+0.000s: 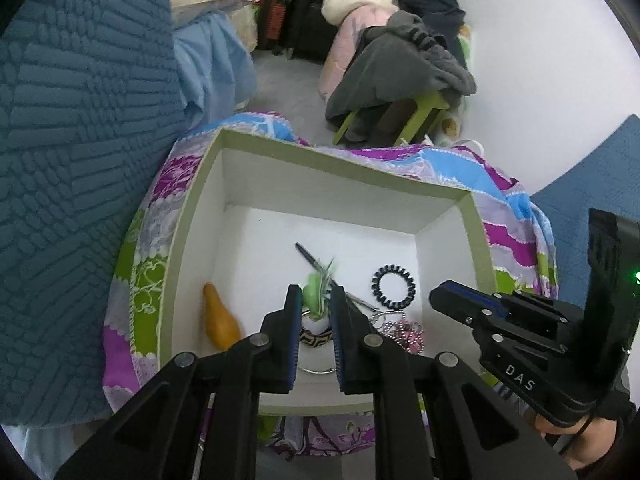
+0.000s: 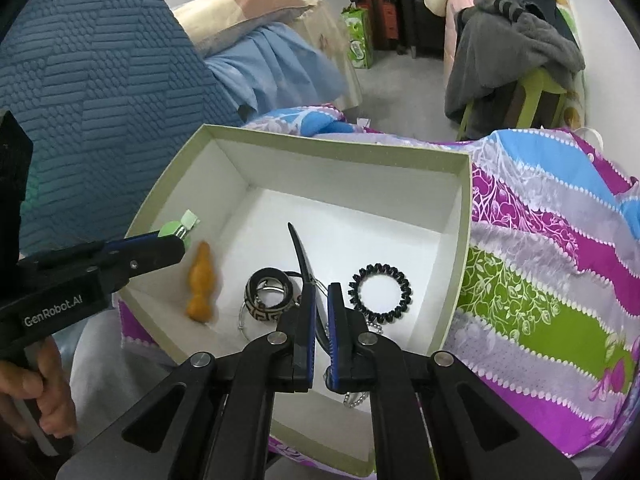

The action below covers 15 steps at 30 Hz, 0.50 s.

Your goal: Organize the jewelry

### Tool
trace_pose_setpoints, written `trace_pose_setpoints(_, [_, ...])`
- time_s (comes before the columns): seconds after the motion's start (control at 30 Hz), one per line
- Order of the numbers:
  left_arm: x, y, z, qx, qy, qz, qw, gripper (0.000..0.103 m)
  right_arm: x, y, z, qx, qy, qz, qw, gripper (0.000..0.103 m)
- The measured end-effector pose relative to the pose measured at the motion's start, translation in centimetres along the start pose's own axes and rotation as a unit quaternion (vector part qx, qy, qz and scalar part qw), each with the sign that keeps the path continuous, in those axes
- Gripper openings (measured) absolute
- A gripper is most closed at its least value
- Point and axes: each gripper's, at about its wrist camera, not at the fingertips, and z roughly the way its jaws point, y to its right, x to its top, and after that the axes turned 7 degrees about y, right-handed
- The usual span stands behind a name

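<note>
An open pale-green box (image 1: 188, 216) (image 2: 464, 216) with a white inside lies on a flowery cloth. In it are an orange gourd charm (image 1: 219, 320) (image 2: 202, 284), a patterned bangle (image 2: 270, 294), a black spiral hair tie (image 1: 394, 286) (image 2: 380, 288), a black hair clip (image 2: 298, 252) and a bead chain (image 1: 406, 338). My left gripper (image 1: 315, 300) is shut on a green hair ornament (image 1: 318, 290) (image 2: 180, 228), held above the box's left side. My right gripper (image 2: 320, 312) is narrowly open and empty, over the box floor by the clip.
The purple, green and blue cloth (image 2: 540, 280) covers the surface under the box. A blue quilted bed (image 1: 80, 160) rises on the left. A green stool piled with clothes (image 1: 400, 80) and suitcases (image 2: 380, 12) stand on the floor beyond.
</note>
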Motion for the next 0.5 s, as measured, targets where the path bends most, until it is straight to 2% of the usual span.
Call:
trace_pose_setpoints(0.07, [0.3,0.3,-0.4,-0.002,0.002,0.001,1.0000,0.015,0.1,0.2,-0.3,-0.001,0.000,0.002,1.000,0.012])
trace_pose_setpoints(0.1, [0.5,0.4,-0.7,-0.003,0.005,0.000,1.0000,0.015,0.3,0.2,-0.6,-0.001,0.002,0.002,1.000,0.023])
trace_pose_setpoints(0.13, [0.8,0.6,-1.2,-0.003,0.011,-0.001,0.9999,0.021,0.4,0.3,-0.9,-0.003,0.006,0.002,1.000,0.030])
trace_pose_setpoints(0.23, [1.9,1.5,-3.4,0.010,0.038,0.006,0.9992,0.055,1.3,0.4,-2.8,-0.003,0.029,0.000,1.000,0.030])
trace_pose_setpoints(0.27, [2.3,1.9,-4.4,0.012,0.052,0.010,0.9985,0.059,1.8,0.5,-3.8,-0.004,0.040,0.000,0.999,0.030])
trace_pose_setpoints(0.5, [5.0,5.4,-12.1,0.008,0.129,0.041,0.9908,0.061,5.1,0.1,-11.8,-0.004,0.135,-0.006,0.991,0.031])
